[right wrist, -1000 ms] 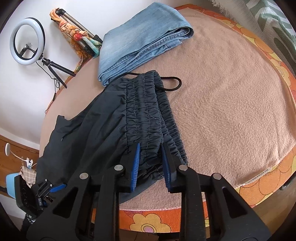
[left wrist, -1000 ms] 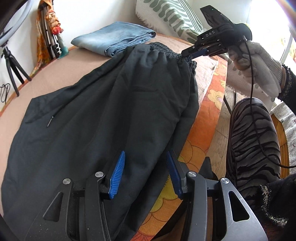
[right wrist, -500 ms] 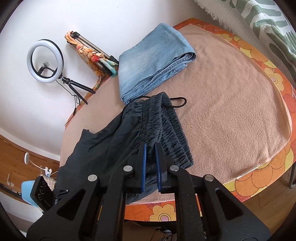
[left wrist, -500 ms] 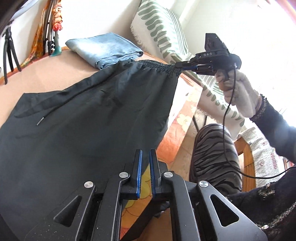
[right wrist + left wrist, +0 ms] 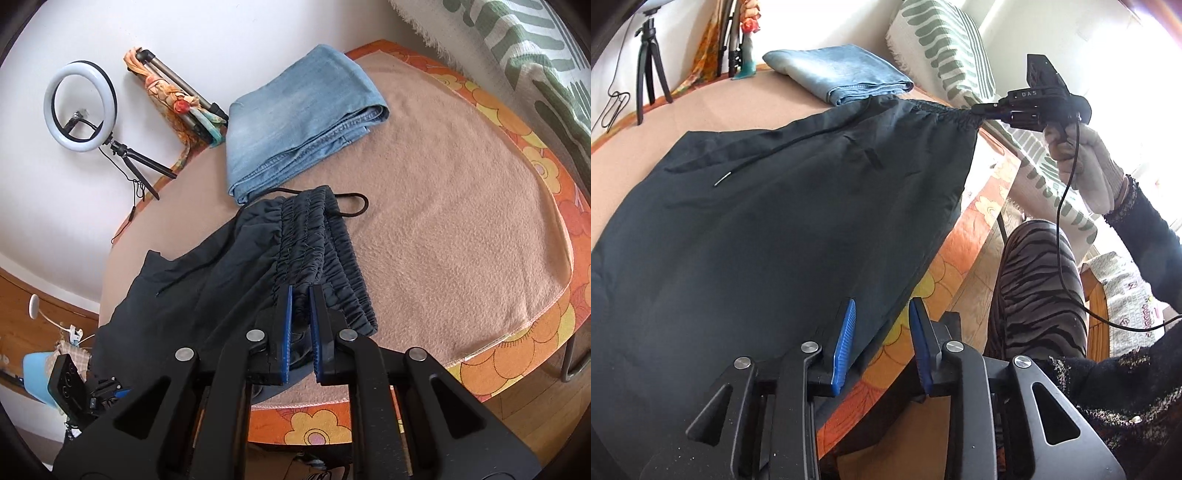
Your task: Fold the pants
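We are working on the dark pants (image 5: 783,229), which are lying spread over the tan blanket (image 5: 461,206) on the desk, legs running away to one side and the waistband (image 5: 325,258) bunched toward the near edge. We judge that we are in the opening step: taking hold of the near edge at two points so the garment can be lifted and doubled over.

The right claw (image 5: 300,325) is pinching the gathered elastic waistband, its blue pads nearly together with a fold of fabric squeezed between them. In the left wrist view the same claw (image 5: 979,110) is pulling the waistband corner up off the desk, so the cloth is hanging taut from it.

The left claw (image 5: 881,341) is hovering at the near side seam of the pants, lower down the leg. Its jaws are opening, standing partly apart; the hem edge is lying just beside the left pad, and the gap is showing the orange flowered cloth (image 5: 945,266) below rather than gripped fabric, so it is holding nothing.

The next move, as we judge it, is calling for the left claw to slide over that edge and close on it, then for both hands to carry the near side across toward the far one without dragging the folded jeans (image 5: 295,122) lying beside the waistband.

As for writing, we are reading "DAS" on the body of the right claw. A cloth at the far right is carrying print too small to read.
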`<state>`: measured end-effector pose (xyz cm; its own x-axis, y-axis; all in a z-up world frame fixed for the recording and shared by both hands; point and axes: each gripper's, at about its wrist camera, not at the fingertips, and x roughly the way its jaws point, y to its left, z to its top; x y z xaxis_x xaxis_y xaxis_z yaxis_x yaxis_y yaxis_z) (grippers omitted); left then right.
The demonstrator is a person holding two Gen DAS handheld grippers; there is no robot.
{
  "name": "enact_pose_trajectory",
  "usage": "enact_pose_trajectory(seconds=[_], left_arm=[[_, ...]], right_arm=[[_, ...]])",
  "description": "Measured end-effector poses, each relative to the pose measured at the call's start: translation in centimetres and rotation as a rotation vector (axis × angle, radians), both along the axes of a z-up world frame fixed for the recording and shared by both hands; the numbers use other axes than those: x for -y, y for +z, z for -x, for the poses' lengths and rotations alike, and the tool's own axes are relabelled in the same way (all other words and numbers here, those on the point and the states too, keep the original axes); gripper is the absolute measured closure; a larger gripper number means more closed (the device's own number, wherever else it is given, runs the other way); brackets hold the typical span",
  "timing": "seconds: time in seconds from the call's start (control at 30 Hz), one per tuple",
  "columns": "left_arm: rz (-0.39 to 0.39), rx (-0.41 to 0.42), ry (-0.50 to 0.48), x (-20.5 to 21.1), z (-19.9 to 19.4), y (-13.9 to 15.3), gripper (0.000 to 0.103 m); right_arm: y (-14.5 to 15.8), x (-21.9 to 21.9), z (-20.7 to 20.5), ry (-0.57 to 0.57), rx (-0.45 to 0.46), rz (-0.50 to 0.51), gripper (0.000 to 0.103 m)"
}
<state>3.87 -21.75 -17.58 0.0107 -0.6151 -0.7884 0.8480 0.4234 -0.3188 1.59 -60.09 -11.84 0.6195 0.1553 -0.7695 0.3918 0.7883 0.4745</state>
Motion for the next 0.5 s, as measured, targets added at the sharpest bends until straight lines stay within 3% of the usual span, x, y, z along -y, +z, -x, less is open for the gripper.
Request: enact_pose_trajectory(seconds=[0.17, 0.27, 0.37, 0.47, 0.5], left_arm=[[-0.004, -0.066, -0.008, 0.2, -0.2, -1.4, 0.075], [-0.041, -0.079, -0.037, 0.9, 0.3, -2.5, 0.075], [-0.031, -0.076, -0.037, 0.7, 0.6, -2.1, 0.075], [0.02, -0.052, -0.006, 0.0, 0.7, -0.6, 0.075], [0.039, -0.042, 0.011, -0.3, 0.6, 0.0, 0.075]], right_arm=[[-3.7, -0.7, -0.5, 0.012, -0.152, 0.092, 0.093], [-4.9, -0.7, -0.5, 0.03, -0.189, 0.134, 0.092], [-3.9, -0.5, -0.3, 0.016, -0.192, 0.14, 0.087], [-1.2, -1.5, -0.5, 0.006, -0.17, 0.258, 0.08], [-0.2, -2.0, -0.6, 0.011, -0.143, 0.289, 0.071]])
